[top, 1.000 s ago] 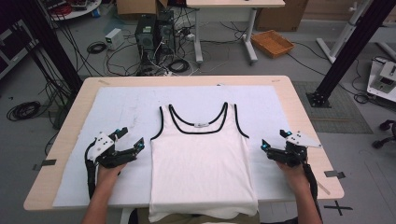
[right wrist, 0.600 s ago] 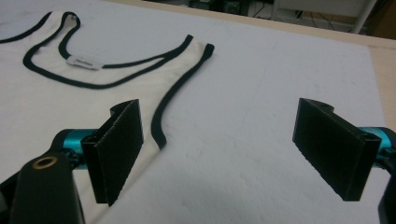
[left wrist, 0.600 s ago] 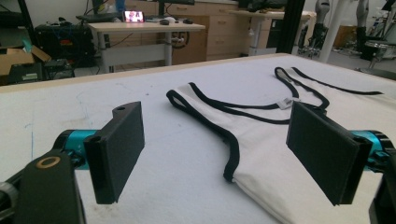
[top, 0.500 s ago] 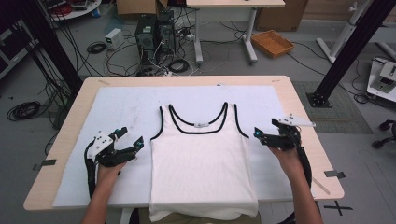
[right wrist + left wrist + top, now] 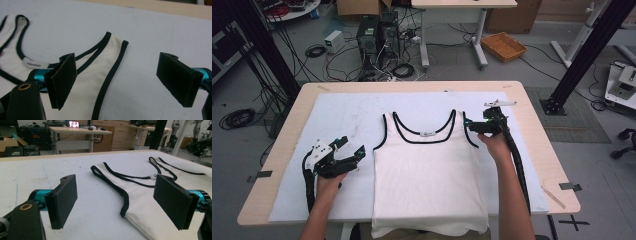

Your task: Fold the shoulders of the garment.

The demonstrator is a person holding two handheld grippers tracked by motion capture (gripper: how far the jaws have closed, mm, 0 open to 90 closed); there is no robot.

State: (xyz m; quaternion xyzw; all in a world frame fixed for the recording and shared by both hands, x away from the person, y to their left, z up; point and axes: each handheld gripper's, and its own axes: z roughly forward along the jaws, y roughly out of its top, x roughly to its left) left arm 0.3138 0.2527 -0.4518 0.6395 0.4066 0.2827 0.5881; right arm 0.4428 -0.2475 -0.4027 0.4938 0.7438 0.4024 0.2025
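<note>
A white tank top [image 5: 428, 170] with black trim lies flat on the white mat [image 5: 347, 115], neckline toward the far edge, hem hanging over the near edge. My left gripper [image 5: 353, 151] stands open just left of the top's left armhole; the left gripper view shows that armhole edge [image 5: 124, 200] between its jaws. My right gripper [image 5: 472, 126] is open beside the right shoulder strap [image 5: 465, 122]. In the right gripper view the strap [image 5: 110, 57] lies under and between the wide-apart jaws, which hold nothing.
The mat covers most of a wooden table [image 5: 532, 125]. Beyond the far edge are computer towers [image 5: 377, 35], tangled cables, a desk leg and a woven basket [image 5: 503, 46] on the floor. A black frame post [image 5: 582, 55] stands at the right.
My right gripper has moved from the top's right side, near its waist, forward and inward to the right shoulder strap. The left gripper has barely shifted.
</note>
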